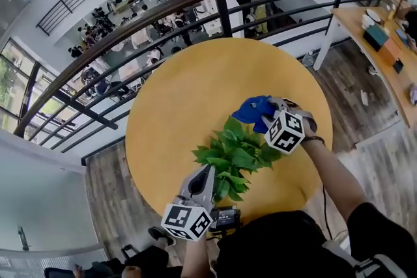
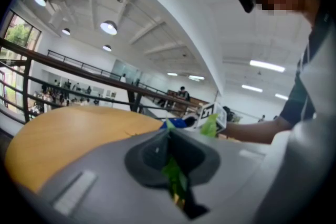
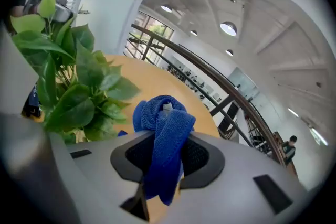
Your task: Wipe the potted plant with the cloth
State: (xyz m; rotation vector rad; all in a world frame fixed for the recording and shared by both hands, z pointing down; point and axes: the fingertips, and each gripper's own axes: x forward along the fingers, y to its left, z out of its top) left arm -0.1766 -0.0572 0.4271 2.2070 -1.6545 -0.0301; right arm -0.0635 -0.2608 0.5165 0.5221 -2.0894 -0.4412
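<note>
The left gripper [image 2: 170,168] is pinching fully shut on a green leaf [image 2: 175,181], w/ the leaf running down btwn the closed jaws, so it's prob. steadying the potted plant [image 1: 236,152] from the near side. The right gripper [image 3: 161,152] is clamping tight on the blue cloth [image 3: 163,120], which is bunching in a wad over the jaw tips and hanging down thru them. In the head view that wad is sitting just beside the far-right edge of the foliage, prob. not pressing on any leaf. In the right gripper view the leaves are standing off to the left, apart from the cloth. As I'm judging it, both grips are in place, but the cloth isn't showing contact w/ a leaf at this instant. Most of the foliage is looking like it's waiting for a pass, and there's no telling which leaves are clean. The pot is hiding under the leaves. The plant is standing on the near part of a round yellow-wood table [image 1: 176,101]. Beyond the table a dark railing [image 1: 195,0] is curving round, w/ an atrium and ppl far below. A desk [image 1: 374,42] w/ small items is standing off to the right, well apart. Nothing is blocking the cloth's path except the plant's own crowded, overlapping leaves. The pinched leaf could be at risk of tearing if pulled hard.
</note>
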